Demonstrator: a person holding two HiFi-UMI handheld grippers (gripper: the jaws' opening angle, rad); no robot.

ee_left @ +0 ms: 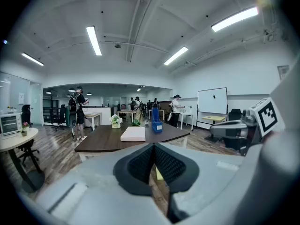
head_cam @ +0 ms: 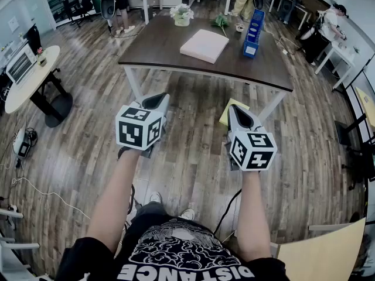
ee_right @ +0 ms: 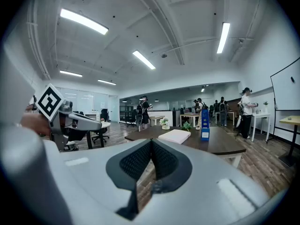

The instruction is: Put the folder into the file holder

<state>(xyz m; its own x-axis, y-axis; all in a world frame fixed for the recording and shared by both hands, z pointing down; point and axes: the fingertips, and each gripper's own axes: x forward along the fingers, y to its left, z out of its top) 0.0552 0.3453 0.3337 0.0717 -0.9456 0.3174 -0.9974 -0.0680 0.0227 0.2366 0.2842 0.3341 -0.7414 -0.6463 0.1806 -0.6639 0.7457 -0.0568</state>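
A pale pink folder lies flat in the middle of the dark brown table; it also shows as the folder and the folder. A blue file holder stands upright to its right, near the table's far right part, seen too as the holder and the holder. Both grippers are held over the floor, well short of the table. My left gripper is shut and empty, its pads touching. My right gripper is shut and empty as well.
A white flower pot and a green plant stand at the table's far edge. A yellow sheet lies on the wood floor under the table's near right. A round white table stands left. People stand among desks behind.
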